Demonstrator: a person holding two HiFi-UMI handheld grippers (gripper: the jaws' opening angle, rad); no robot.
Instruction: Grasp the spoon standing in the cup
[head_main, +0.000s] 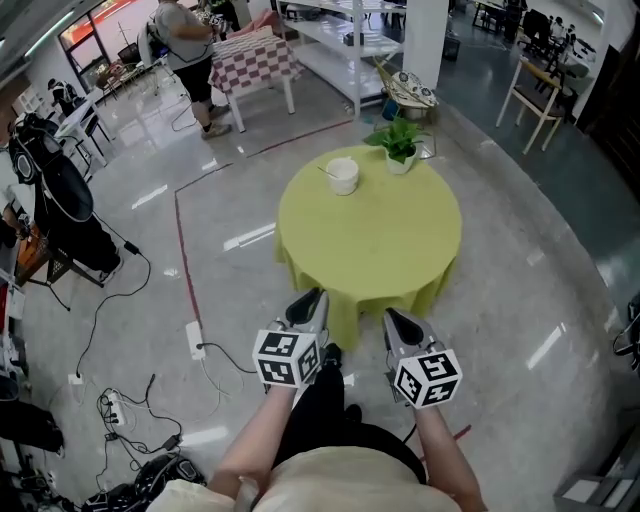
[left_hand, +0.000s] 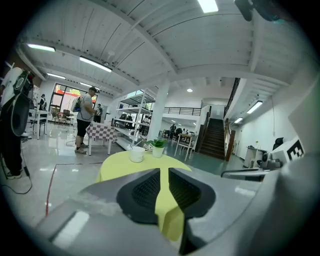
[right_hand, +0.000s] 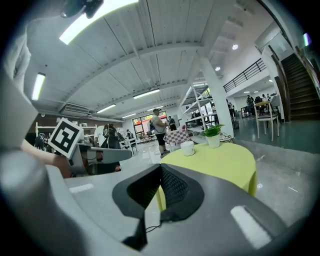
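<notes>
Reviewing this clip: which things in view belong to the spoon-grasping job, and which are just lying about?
Belongs to the job:
- thin light-coloured spoon, standing in the cup
- white round cup
- round table with yellow-green cloth, which bears the cup

Just lying about:
- small green plant in a white pot
- red-and-white checkered table
- pale wooden chair
- white power strip on the floor

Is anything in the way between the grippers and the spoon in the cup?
No, nothing visible is. The spoon stands in the cup on the far side of the table. Only bare tabletop lies between it and the left gripper and right gripper. The plant stands beside the cup, off to the right.
</notes>
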